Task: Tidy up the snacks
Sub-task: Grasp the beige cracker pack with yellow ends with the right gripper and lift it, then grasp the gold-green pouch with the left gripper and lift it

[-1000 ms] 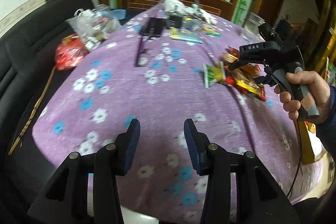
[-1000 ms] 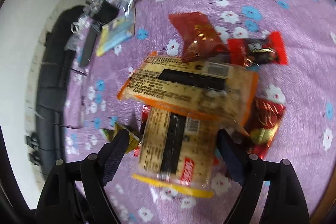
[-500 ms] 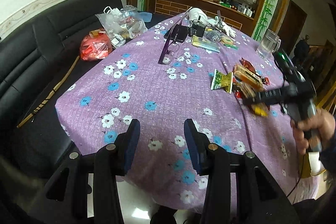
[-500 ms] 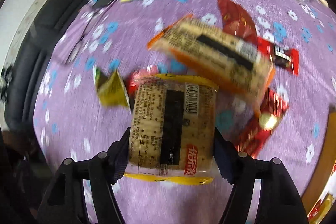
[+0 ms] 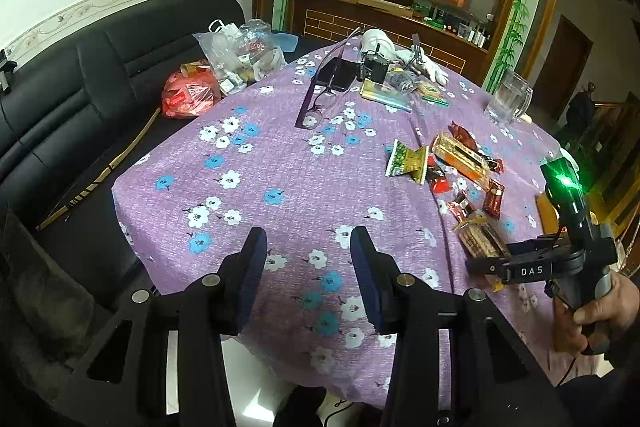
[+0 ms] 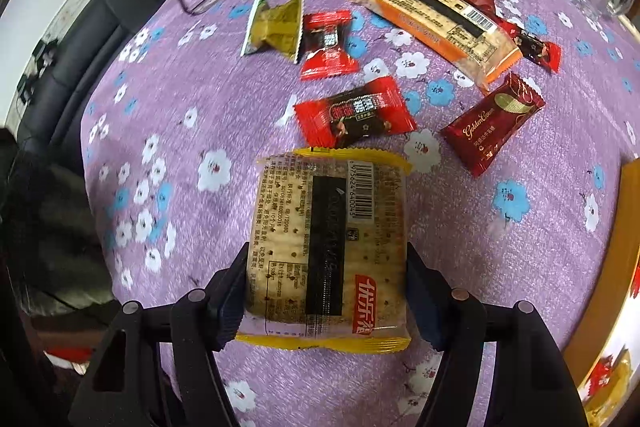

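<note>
Purple cloth with little flowers is covering the table, and snacks are lying all over the upper part of the right wrist view. The right gripper is pinching a yellow cracker pack by its two long sides, low in the middle of that view. The pack is looking light and flat, with a shiny slippery wrapper, and the crackers inside are probably snapping easily, so a soft squeeze on the sides is best. Just above it, a red candy and a dark red chocolate are lying apart. A long orange cracker pack is sitting higher up. The left gripper is spread wide, holding nothing, at the bottom of its view.
</note>
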